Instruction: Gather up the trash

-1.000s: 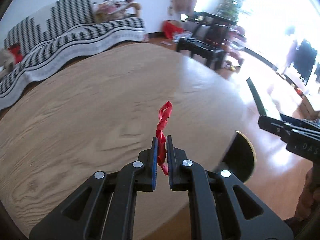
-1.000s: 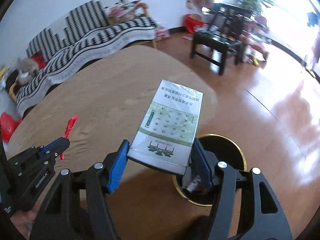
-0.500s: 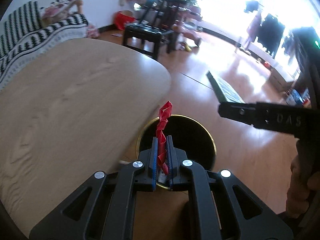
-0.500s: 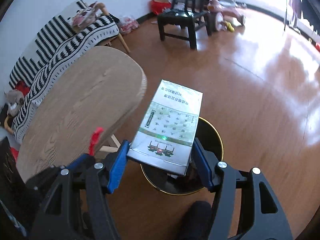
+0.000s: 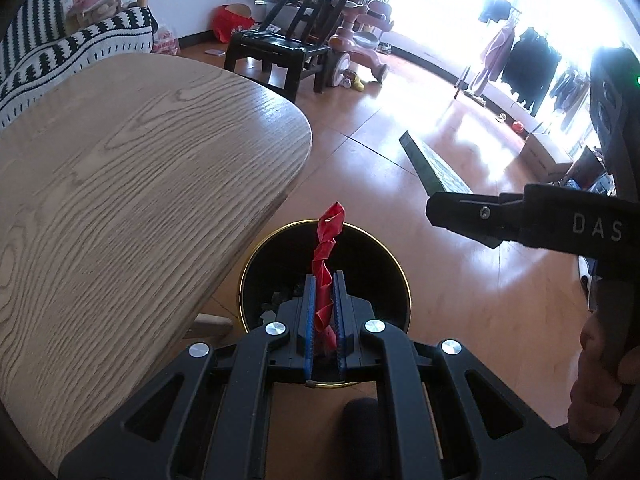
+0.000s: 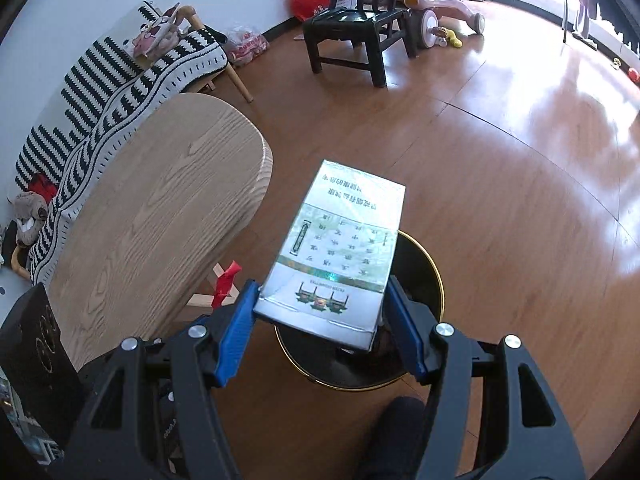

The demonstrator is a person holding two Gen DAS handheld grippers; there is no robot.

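Note:
My left gripper (image 5: 323, 280) is shut on a twisted red wrapper (image 5: 326, 252), which sticks up past the blue pads. Below it on the floor stands a black trash bin with a gold rim (image 5: 394, 264), holding some dark scraps. My right gripper (image 6: 320, 296) is shut on a flat white and green box (image 6: 340, 248), held above the same bin (image 6: 434, 276). The red wrapper (image 6: 226, 282) also shows at the left in the right wrist view. The box edge (image 5: 432, 166) and one right finger (image 5: 468, 216) appear at the right in the left wrist view.
A round wooden table (image 5: 120, 200) stands left of the bin, its edge close to the rim. Farther off are a black chair (image 5: 280, 52), a pink ride-on toy (image 5: 356, 48) and a striped sofa (image 6: 120, 80). A hand (image 5: 600, 392) holds the right gripper's handle.
Both grippers swung from over the table to above the bin beside it and tipped downward. Each kept its hold on its item.

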